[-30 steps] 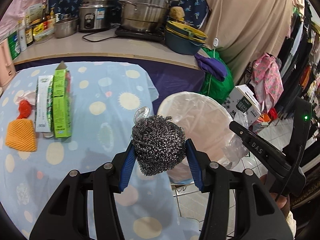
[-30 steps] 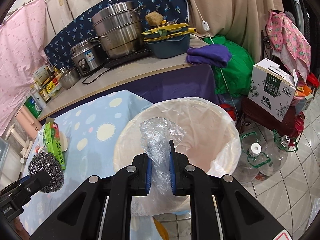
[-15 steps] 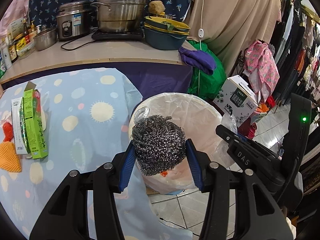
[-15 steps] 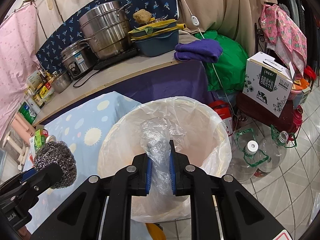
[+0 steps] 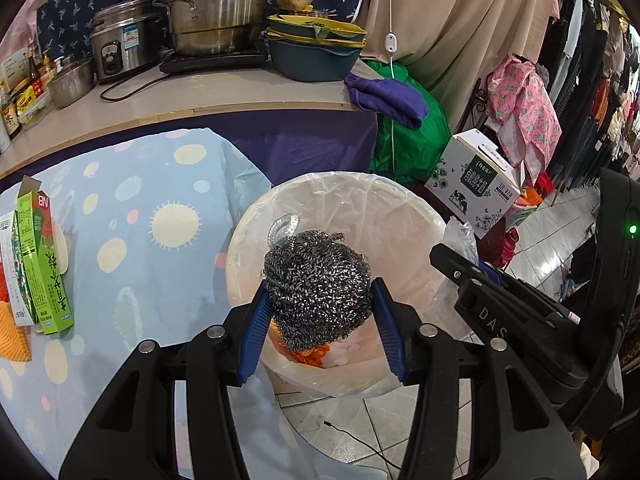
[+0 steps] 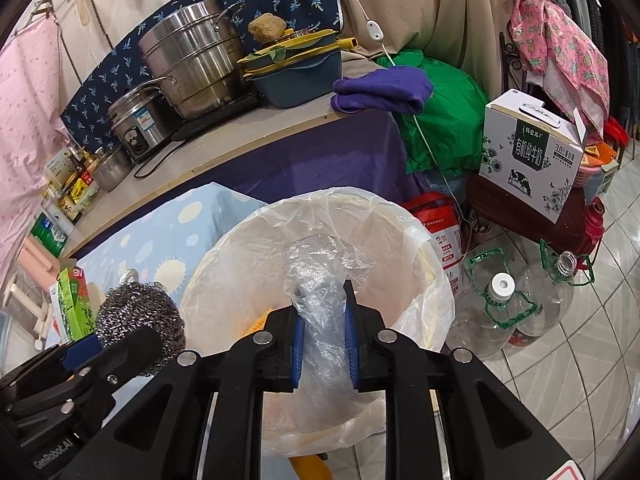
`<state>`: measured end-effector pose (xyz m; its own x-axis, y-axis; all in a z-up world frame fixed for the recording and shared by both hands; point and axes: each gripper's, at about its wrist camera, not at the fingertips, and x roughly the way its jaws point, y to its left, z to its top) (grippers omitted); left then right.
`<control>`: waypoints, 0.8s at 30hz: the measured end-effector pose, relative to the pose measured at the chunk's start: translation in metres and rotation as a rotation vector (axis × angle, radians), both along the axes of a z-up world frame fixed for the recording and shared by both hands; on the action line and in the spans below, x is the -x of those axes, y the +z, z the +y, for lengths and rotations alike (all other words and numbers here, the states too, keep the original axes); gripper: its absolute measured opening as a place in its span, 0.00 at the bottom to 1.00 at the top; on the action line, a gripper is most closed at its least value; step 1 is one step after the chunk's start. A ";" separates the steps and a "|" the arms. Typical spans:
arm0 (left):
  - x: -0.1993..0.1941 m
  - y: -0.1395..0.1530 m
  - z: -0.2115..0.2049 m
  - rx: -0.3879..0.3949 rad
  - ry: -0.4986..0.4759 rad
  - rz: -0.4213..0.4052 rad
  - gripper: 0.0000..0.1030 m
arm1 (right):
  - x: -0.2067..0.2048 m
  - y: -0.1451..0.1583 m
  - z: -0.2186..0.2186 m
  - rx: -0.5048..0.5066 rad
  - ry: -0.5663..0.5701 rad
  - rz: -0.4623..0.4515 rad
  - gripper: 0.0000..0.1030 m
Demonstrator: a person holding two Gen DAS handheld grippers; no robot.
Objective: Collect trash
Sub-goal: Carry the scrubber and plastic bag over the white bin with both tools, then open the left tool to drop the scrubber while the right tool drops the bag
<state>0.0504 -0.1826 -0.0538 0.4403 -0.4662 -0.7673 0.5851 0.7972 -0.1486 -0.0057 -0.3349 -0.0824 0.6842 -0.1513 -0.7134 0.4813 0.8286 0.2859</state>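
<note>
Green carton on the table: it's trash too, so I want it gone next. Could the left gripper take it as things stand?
Probably not yet. The left gripper is shut on the steel scourer over the lined bin, and the green carton lies apart on the tablecloth; nothing blocks the way once it lets go.

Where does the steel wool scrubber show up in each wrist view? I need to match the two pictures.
Left wrist view: the steel wool scrubber sits centre frame, clamped in the left gripper, above the lined bin.
Right wrist view: the scrubber is at lower left, beside the bin.
Shared landmark: the white milk carton box, right of the bin in both views.
</note>
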 end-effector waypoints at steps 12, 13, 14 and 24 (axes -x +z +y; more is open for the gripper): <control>-0.003 -0.001 -0.004 -0.020 0.012 -0.011 0.50 | 0.001 0.005 0.000 -0.007 -0.018 -0.022 0.37; -0.003 0.000 -0.004 -0.019 0.013 -0.012 0.50 | 0.001 0.006 0.000 -0.006 -0.018 -0.024 0.38; -0.003 0.000 -0.004 -0.018 0.014 -0.014 0.51 | 0.001 0.006 0.000 -0.006 -0.018 -0.025 0.38; -0.002 0.004 0.003 -0.009 0.032 -0.018 0.56 | 0.002 0.013 0.003 0.005 -0.015 -0.039 0.43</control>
<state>0.0526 -0.1799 -0.0499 0.4685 -0.4451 -0.7632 0.5619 0.8167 -0.1314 -0.0079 -0.3320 -0.0692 0.7091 -0.1651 -0.6855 0.4825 0.8226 0.3010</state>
